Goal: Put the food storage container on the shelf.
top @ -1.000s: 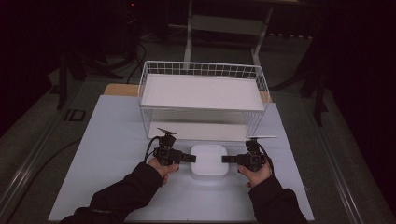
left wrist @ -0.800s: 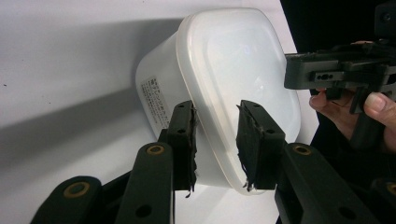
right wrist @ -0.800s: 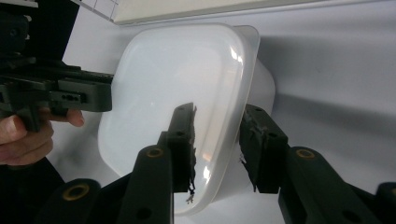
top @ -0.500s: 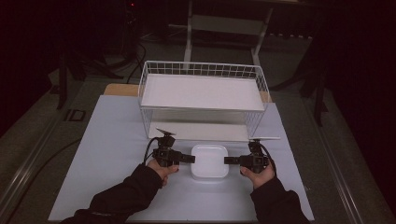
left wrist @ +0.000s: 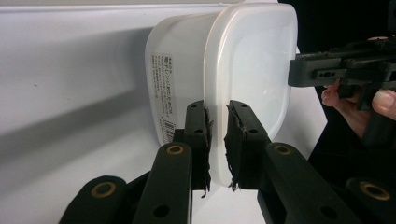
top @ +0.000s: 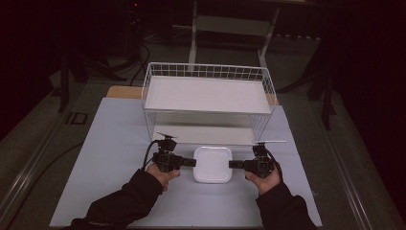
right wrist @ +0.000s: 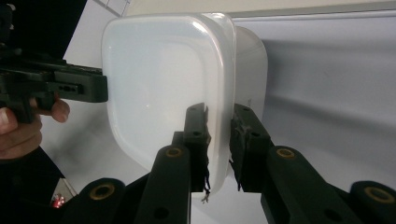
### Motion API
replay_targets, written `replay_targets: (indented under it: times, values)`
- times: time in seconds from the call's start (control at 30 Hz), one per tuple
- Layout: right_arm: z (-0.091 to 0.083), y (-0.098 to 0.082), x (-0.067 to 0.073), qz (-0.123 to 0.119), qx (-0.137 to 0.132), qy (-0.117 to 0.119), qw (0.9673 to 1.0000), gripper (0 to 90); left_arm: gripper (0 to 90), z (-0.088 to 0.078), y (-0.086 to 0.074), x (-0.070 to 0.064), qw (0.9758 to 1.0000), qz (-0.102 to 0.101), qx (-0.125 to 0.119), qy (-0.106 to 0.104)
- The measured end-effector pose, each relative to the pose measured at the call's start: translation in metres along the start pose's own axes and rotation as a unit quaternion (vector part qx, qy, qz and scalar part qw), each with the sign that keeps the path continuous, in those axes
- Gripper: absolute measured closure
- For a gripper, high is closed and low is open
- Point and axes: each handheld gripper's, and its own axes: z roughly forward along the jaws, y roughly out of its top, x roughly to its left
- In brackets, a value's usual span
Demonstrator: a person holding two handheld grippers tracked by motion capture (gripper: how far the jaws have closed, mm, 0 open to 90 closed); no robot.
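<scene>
A white plastic box (top: 212,164) with its lid on is being held near the lower middle of the high view, just in front of a white wire rack (top: 208,101) that is standing on the pale tabletop (top: 110,158). The left claw (top: 191,163) is being pressed onto the left edge of the box, and the right claw (top: 233,164) is being pressed onto the right edge. In the left gripper view, the rim of the box (left wrist: 219,84) is being pinched between the two black jaws of the left claw (left wrist: 217,135), near the lower middle of the frame, with a printed label (left wrist: 161,93) showing on the side wall. In the right gripper view, the opposite rim of the box (right wrist: 177,79) is being pinched the same way by the right claw (right wrist: 218,140). Whether the box is being lifted or is resting on the tabletop cannot be told from these pictures. Only a thin lip is being gripped on each side, so the box could be dropped if one claw is loosened or if the hands are pulled apart. The lid could be popped off if the rim is squeezed too hard or twisted. If one hand is raised more than the other, the box could be tipped and could slide out. The box could also be bumped against the front edge of the rack, since the rack is standing so close behind it.
</scene>
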Motion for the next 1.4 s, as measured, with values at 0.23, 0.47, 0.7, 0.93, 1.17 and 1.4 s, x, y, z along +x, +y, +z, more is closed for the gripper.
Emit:
replay_targets:
  times: [0.23, 0.47, 0.7, 0.93, 1.17, 1.4]
  values:
    - [-0.004, 0.006, 0.011, -0.017, -0.007, -0.001, 0.9998, 77.5, 78.6, -0.012, 0.004, -0.005, 0.9998, 0.016, -0.014, 0.003]
    - [-0.017, 0.017, 0.027, -0.033, -0.027, 0.002, 0.9991, 77.5, 78.9, -0.033, 0.012, -0.017, 0.9988, 0.028, -0.039, -0.004]
    - [-0.037, 0.032, 0.049, -0.055, -0.049, 0.005, 0.9973, 77.5, 78.9, -0.058, 0.026, -0.035, 0.9971, 0.045, -0.062, -0.005]
    - [-0.058, 0.048, 0.071, -0.078, -0.073, 0.005, 0.9942, 77.7, 78.9, -0.081, 0.038, -0.052, 0.9947, 0.06, -0.083, -0.008]
    - [-0.079, 0.075, 0.095, -0.096, -0.098, 0.004, 0.9906, 77.8, 78.8, -0.105, 0.065, -0.068, 0.9914, 0.07, -0.111, -0.005]
    - [-0.091, 0.098, 0.104, -0.097, -0.119, 0.01, 0.9882, 77.8, 78.9, -0.119, 0.09, -0.078, 0.9882, 0.08, -0.13, -0.005]
